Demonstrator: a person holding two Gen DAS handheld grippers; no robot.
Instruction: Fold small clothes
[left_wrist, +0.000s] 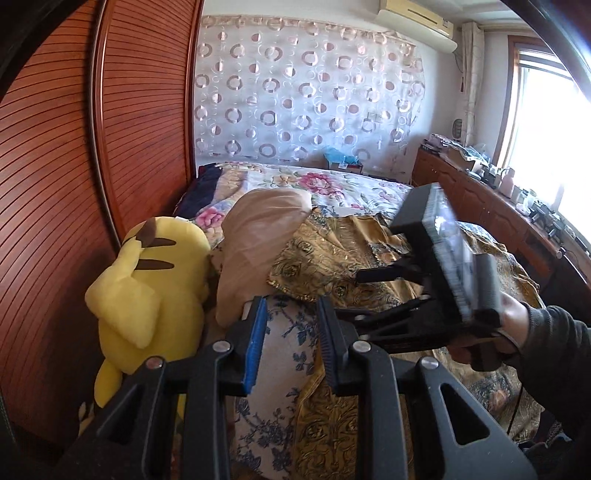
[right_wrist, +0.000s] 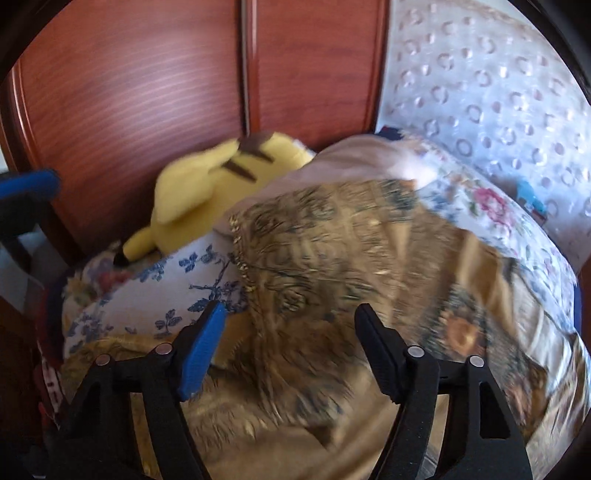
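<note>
Your left gripper hangs over the blue-flowered cloth on the bed, jaws narrow with a clear gap and nothing between them. Your right gripper stands wide and empty above the gold cloth, which is blurred in its own view. Your right hand is partly hidden behind the tool. A yellow plush toy lies beside the wardrobe.
</note>
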